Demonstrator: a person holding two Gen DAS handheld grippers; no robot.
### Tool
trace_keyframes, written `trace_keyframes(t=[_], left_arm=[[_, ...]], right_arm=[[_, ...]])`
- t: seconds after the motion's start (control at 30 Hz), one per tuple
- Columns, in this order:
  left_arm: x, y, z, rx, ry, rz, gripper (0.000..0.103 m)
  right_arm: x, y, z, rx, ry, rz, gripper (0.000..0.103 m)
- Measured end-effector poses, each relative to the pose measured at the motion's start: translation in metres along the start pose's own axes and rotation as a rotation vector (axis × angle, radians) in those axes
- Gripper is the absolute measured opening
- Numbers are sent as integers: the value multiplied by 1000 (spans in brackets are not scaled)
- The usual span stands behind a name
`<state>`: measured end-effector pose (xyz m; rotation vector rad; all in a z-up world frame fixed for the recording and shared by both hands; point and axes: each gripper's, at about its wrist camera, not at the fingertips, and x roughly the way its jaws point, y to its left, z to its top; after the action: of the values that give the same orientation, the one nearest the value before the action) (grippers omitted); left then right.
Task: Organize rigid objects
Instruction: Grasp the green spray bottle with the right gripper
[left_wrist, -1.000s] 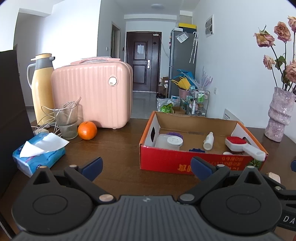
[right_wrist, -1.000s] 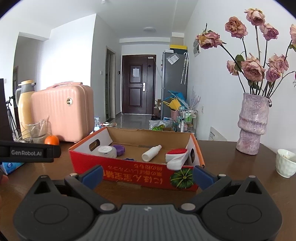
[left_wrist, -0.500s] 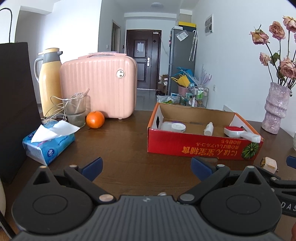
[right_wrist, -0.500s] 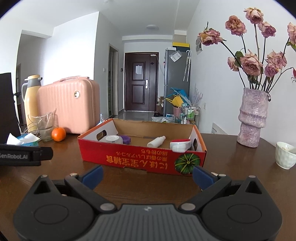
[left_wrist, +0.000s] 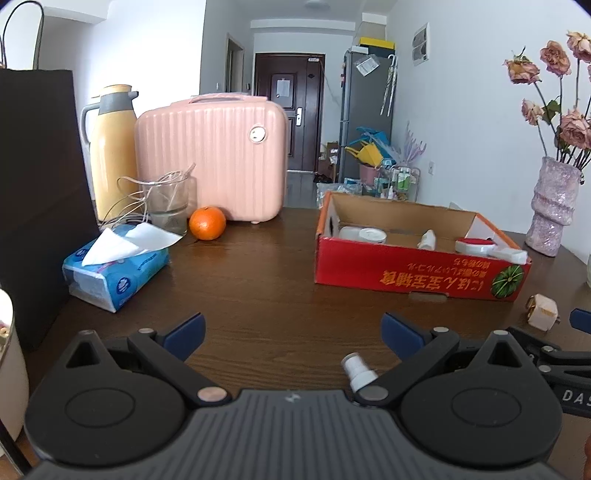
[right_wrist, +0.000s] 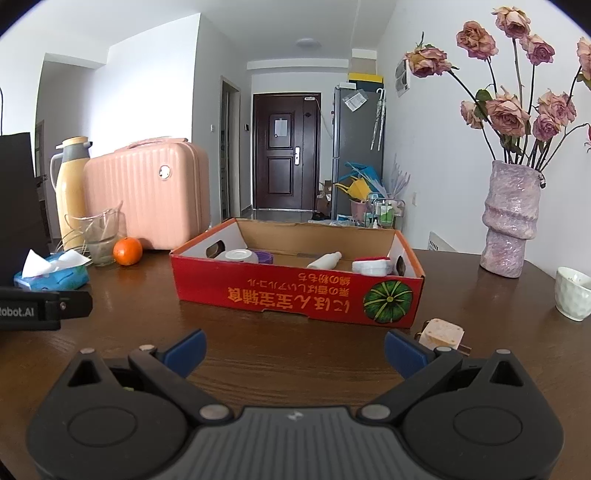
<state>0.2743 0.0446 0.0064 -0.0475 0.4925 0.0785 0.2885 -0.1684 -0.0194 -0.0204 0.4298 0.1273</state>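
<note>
Left wrist view: left gripper (left_wrist: 291, 330) fingers spread empty above a small white vial (left_wrist: 358, 369) at 5 o'clock; right gripper (right_wrist: 294, 345) likewise released, plug adapter (right_wrist: 442, 334) at 3 o'clock, red box (right_wrist: 295, 291) at 12 collecting strays.

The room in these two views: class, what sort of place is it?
Most likely a lived-in flat: a wooden dining table, a front door down the hall, a fridge, and a vase of roses.

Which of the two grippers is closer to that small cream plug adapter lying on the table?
Right. The right gripper has the cream plug adapter just past its right fingertip; the left gripper sits farther off, adapter beyond its right side.
</note>
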Motion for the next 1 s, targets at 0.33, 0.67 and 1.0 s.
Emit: trace_keyframes(t=[0.33,0.67,1.0], left_arm=[[4,25,-4,-14,31,11,103],[6,38,-7,-15,53,13,103],[10,44,-11,-17,85,8,103]], right_arm=[[7,35,-6,-48,70,79,103],[30,80,-18,-115,198,173,96],[44,73,-27,-94,284,154,31]])
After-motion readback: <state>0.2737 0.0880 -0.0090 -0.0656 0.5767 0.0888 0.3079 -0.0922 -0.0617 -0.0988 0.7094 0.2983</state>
